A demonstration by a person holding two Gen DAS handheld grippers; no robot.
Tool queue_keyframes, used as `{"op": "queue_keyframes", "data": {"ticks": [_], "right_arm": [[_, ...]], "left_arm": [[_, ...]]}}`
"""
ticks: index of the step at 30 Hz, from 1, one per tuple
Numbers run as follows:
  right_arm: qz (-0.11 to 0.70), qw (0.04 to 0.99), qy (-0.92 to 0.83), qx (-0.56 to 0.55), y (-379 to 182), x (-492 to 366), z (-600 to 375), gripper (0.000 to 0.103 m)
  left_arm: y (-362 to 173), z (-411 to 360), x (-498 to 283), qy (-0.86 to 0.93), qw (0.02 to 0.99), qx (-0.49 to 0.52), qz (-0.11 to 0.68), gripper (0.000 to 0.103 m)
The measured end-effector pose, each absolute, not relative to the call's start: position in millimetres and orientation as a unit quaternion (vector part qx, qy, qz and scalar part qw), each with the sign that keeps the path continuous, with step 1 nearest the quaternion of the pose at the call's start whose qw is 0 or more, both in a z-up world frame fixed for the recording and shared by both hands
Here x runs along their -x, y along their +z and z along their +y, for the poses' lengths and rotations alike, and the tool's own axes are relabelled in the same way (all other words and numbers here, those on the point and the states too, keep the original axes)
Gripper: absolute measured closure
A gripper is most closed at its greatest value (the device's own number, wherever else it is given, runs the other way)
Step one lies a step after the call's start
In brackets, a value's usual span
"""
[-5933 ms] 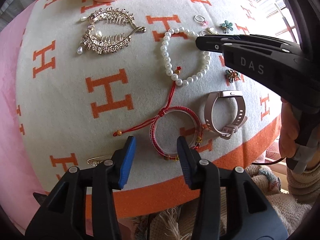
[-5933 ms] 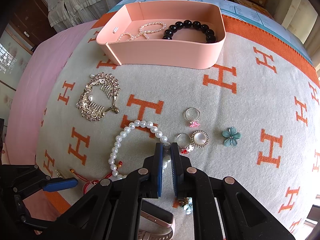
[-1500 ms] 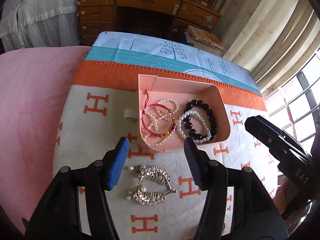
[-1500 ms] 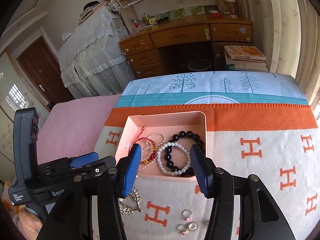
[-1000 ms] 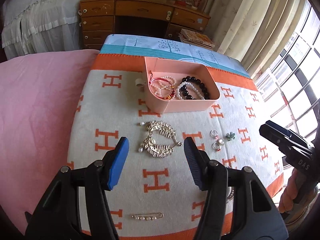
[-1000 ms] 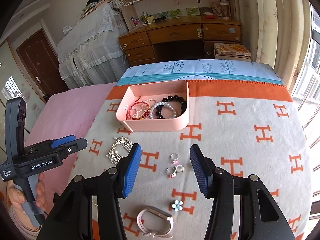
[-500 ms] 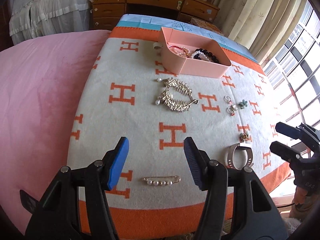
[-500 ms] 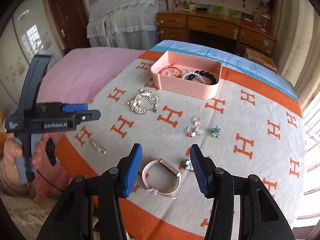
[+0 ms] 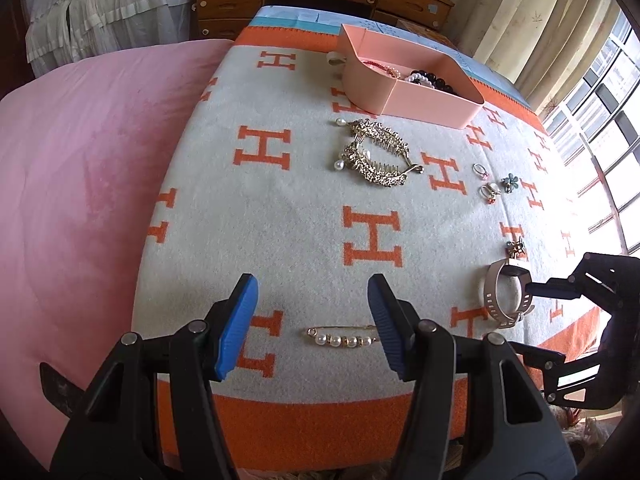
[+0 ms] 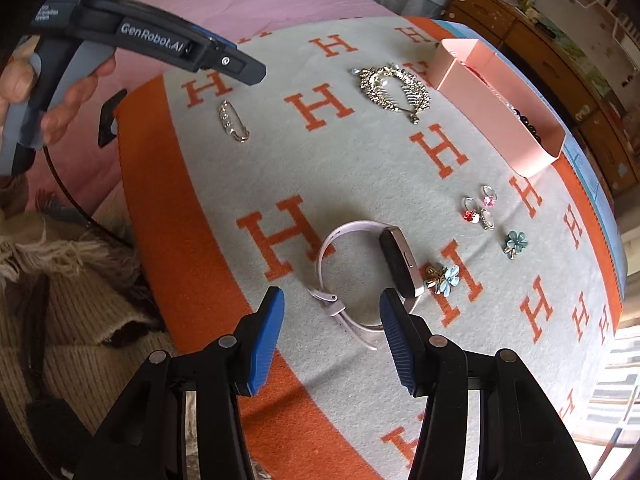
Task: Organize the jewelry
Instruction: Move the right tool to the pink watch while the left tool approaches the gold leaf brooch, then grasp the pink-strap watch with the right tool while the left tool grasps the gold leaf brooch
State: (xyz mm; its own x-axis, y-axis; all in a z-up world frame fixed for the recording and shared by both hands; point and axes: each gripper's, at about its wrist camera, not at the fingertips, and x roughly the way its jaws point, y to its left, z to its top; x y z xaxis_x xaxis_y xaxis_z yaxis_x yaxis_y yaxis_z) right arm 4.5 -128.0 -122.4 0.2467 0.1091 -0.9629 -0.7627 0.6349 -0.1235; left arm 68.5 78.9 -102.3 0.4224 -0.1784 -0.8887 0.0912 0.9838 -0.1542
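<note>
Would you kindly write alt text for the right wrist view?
The open right gripper hangs over a pink smartwatch on an H-patterned blanket. Rings, flower charms, a hair comb, a pearl pin and a pink tray lie beyond.

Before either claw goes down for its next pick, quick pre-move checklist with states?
1. Left claw open, nothing held: ok.
2. Pearl pin lies between its fingers' line, flat on the blanket: ok.
3. Right claw open and empty: ok.
4. Watch ahead of the right claw, strap looped, not yet between the pads: ok.
5. Flower clip sits close beside the watch face, could get caught: not ok.
6. Room left in the pink box: cannot tell.
</note>
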Motion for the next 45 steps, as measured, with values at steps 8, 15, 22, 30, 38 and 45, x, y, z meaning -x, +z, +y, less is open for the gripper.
{"op": "queue_keyframes", "data": {"ticks": [8, 15, 22, 30, 38, 45], "right_arm": [[0.540, 0.709, 0.300, 0.342, -139.4, -15.6, -120.3, 0.082], [0.566, 0.758, 0.225, 0.233, -137.7, -60.1, -134.2, 0.093], [0.578, 0.800, 0.158, 0.026, -126.4, -108.1, -171.7, 0.093], [0.586, 0.794, 0.135, -0.086, -140.9, -111.2, -186.9, 0.093], [0.579, 0.796, 0.147, -0.101, -142.7, -103.1, -193.0, 0.093], [0.574, 0.797, 0.153, -0.112, -142.6, -102.0, -198.6, 0.093]], "left_arm": [[-102.3, 85.1, -78.0, -0.077, 0.841, 0.047, 0.534, 0.049], [-100.0, 81.9, -100.2, -0.085, 0.840, 0.047, 0.533, 0.049], [-89.0, 66.8, -149.9, -0.102, 0.843, 0.040, 0.526, 0.049], [-107.2, 41.2, -214.0, -0.116, 0.811, 0.023, 0.574, 0.049], [-126.6, 28.3, -234.6, -0.117, 0.793, -0.006, 0.598, 0.065], [-131.0, 21.5, -236.9, -0.130, 0.788, -0.006, 0.602, 0.094]]}}
